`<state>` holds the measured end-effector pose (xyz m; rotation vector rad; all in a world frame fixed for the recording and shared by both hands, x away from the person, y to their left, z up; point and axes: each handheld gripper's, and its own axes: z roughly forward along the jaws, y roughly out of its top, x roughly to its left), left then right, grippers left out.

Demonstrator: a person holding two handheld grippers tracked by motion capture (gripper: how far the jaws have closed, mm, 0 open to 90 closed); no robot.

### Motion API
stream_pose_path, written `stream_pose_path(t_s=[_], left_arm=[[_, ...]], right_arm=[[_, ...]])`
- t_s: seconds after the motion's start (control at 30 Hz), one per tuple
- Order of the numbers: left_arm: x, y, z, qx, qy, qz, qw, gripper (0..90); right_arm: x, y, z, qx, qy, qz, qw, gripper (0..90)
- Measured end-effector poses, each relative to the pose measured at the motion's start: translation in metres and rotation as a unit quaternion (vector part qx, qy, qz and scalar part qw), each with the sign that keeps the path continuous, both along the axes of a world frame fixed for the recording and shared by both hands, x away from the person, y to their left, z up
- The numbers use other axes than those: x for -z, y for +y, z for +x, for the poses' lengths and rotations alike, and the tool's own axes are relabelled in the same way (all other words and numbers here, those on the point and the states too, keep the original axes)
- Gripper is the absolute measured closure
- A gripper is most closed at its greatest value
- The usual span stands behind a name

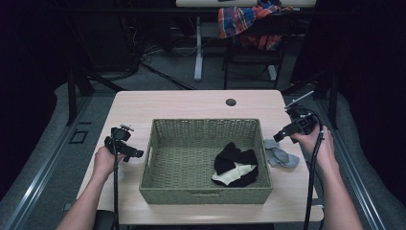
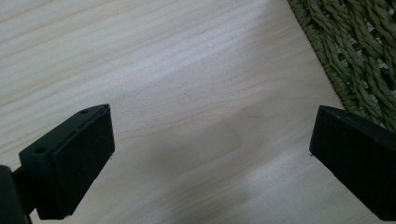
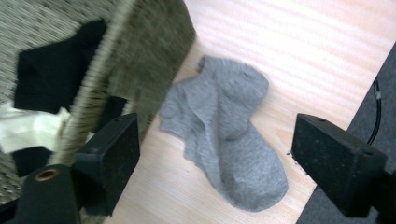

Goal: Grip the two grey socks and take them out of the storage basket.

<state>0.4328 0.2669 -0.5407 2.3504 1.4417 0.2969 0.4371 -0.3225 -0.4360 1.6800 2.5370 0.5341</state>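
Note:
A grey sock lies flat on the wooden table, touching the right wall of a green woven basket. Black socks and a cream-white one lie in the basket's right half. My right gripper hovers open just above the grey sock, its jaws wide on either side of it. At the basket's left side my left gripper is held open over bare table, with nothing between its jaws. The basket's wall shows at the upper right of the left gripper view.
The table has a cable hole at the back centre. Behind it stand a chair draped with a plaid shirt and a second table's leg. The table's right edge runs close beside the sock.

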Motion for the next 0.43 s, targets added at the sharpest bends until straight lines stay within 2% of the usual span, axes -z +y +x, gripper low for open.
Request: stream_pose_path(t_s=[0.07,0.17,0.23,0.43], left_arm=[[0.0,0.0,0.0,0.0,0.0,0.0,1.0,0.0],[0.0,0.0,0.0,0.001,0.0,0.0,1.0,0.0],[0.0,0.0,0.0,0.001,0.001,0.0,1.0,0.0],[0.001,0.0,0.001,0.0,-0.001,0.0,1.0,0.0]], right_arm=[[-0.009,0.004,-0.004,-0.005,-0.012,0.002,0.9999,14.3],[-0.021,0.013,-0.009,-0.024,-0.017,-0.002,0.9996,12.3],[-0.025,0.022,-0.011,-0.032,-0.026,-0.002,0.9991,10.2],[-0.035,0.043,-0.017,-0.068,-0.032,-0.014,0.9971,4.2]])
